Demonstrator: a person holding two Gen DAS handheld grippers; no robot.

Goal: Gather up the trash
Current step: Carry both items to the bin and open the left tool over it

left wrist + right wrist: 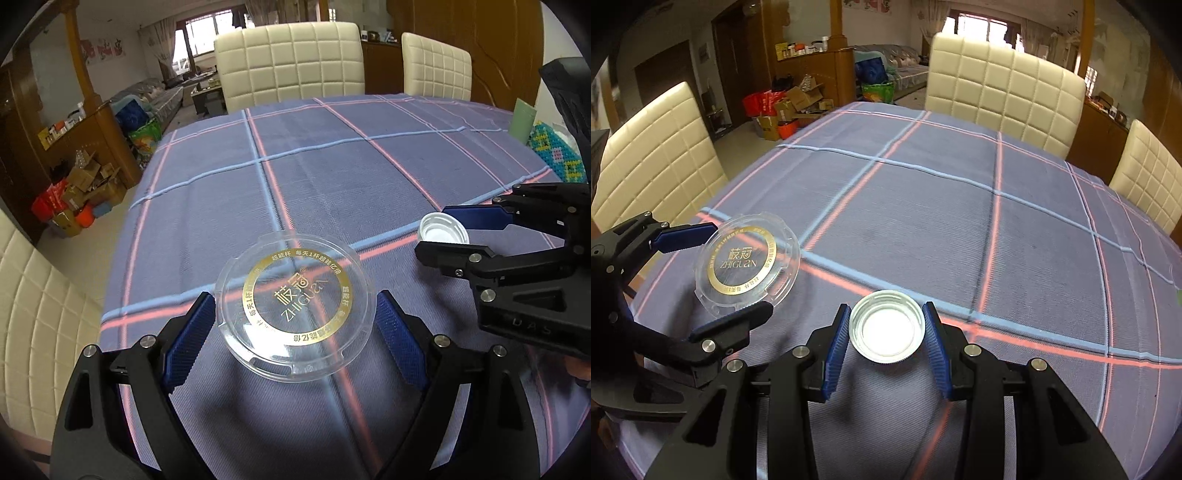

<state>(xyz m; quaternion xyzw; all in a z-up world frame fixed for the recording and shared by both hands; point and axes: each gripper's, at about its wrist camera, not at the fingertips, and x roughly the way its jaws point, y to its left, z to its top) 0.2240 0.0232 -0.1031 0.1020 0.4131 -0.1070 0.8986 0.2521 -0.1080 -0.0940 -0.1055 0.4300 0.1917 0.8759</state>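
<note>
- The table (332, 166), under a blue-grey cloth crossed by pink and pale-blue stripes, fills both views; most of its top is bare beyond the grippers.
- Three cream quilted chairs stand around it: one (1004, 88) at the far edge, one (1148, 177) at the far right corner and one (653, 155) on the left side.
- Off the table's left side, on the floor, lies a heap of cardboard boxes (798, 107) with red bags, beside a wooden cabinet (99, 136); a sofa sits further back by the window.
- At the table's right edge, in the left wrist view, lie a beaded mat (554, 155) and a pale green card (522, 120), well apart from both grippers.
- The left gripper (295, 328) pinches a clear lid (295, 314) with a gold ring and lettering; its blue pads touch the rim on both sides, and the jaws stand wide on it.
- In the right wrist view the lid (748, 266) is tilted, and its near edge seems clear of the cloth.
- The right gripper (886, 328), just beside the left, is clamped on a small white cap (886, 325), open side up, a pad on each side.
- Nothing stands between the two grippers or just ahead of them.
</note>
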